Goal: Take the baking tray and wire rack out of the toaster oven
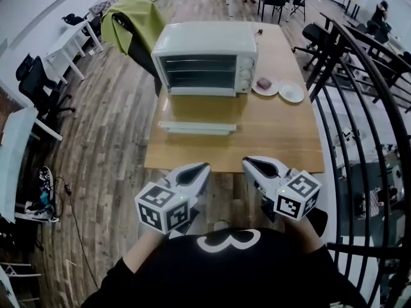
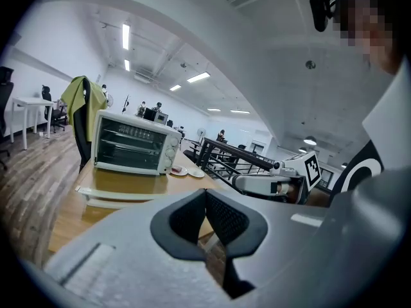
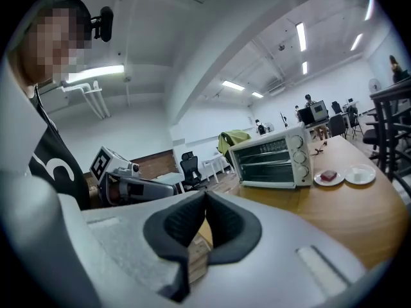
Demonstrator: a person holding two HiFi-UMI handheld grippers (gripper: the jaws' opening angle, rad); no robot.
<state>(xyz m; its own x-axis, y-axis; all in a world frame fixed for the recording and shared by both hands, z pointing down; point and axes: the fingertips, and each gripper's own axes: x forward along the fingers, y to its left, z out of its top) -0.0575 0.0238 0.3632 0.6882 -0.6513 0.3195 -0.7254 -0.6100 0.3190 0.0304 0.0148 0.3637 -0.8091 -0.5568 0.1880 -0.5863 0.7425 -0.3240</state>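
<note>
Your grey two-jaw left gripper point(image 1: 203, 168) and right gripper point(image 1: 248, 162) are both closed on nothing, short of the light wooden table point(image 1: 282, 140). By my judgement the baking tray and wire rack are inside the white toaster oven point(image 1: 205, 56), behind its lowered glass door point(image 1: 197, 115). Arrive with the jaws closed and you'll shove them deeper.

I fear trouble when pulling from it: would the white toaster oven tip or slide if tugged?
The toaster oven looks wide and low, so it probably will not tip. It sits on a smooth wooden table, so a hard tug might slide it forward.
</note>
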